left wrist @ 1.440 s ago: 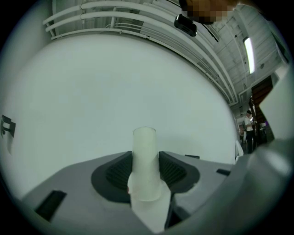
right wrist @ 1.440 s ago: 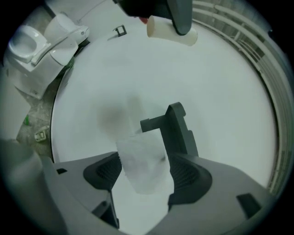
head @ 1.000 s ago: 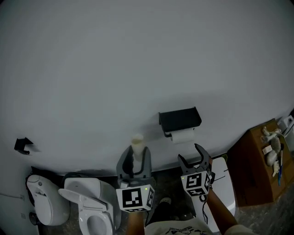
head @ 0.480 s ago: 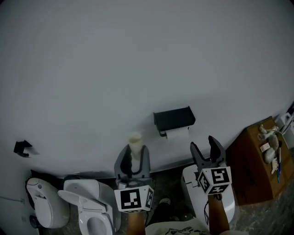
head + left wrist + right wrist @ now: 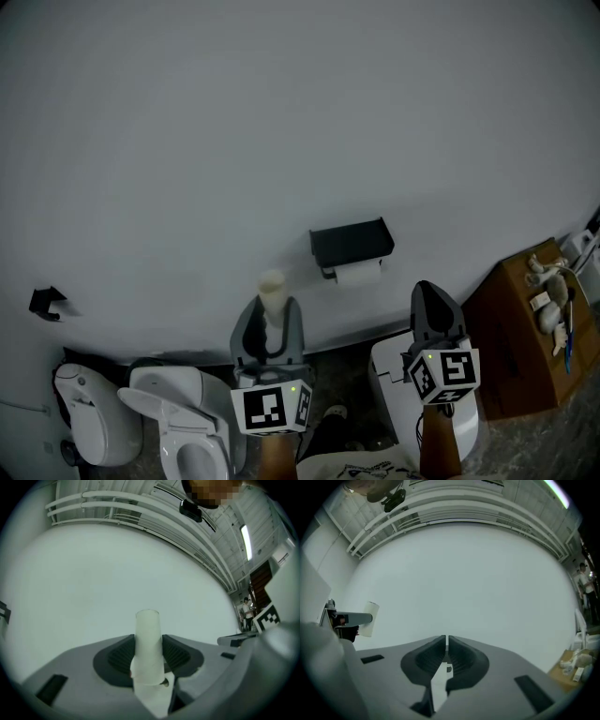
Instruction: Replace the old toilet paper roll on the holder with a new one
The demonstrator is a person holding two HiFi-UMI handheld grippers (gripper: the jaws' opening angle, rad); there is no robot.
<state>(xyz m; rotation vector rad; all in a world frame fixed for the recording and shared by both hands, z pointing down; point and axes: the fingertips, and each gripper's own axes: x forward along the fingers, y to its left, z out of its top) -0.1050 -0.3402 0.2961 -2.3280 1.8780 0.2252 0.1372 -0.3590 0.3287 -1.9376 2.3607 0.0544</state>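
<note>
Since a second ago, the right tongs (image 5: 427, 292) (image 5: 446, 641) have been raised and rolled upright at the right of the head view. Their jaws have just been closing and are now seen pressed together with nothing between them. The left tongs (image 5: 272, 314) (image 5: 149, 656) have barely been moved. They are clamped on a pale cardboard tube (image 5: 271, 292) (image 5: 148, 634), which is held upright with a scrap of white paper trailing at its lower end.

On the white wall (image 5: 281, 122), a black wall-mounted holder (image 5: 352, 242) is seen farther off, between the two tongs. A white paper roll (image 5: 359, 273) is hung just beneath its shelf, well apart from either pair of tongs. A small black bracket (image 5: 45, 300) is fixed to the wall at far left.

Below the left tongs, a white toilet (image 5: 183, 422) stands with its lid raised, and a white rounded appliance (image 5: 89, 412) is set just left of it. Under the right tongs a white bin-like body (image 5: 394, 389) is seen. At the right, a brown wooden box (image 5: 520, 347) carries several pale small objects (image 5: 553, 295) on top. What these are cannot be told.
</note>
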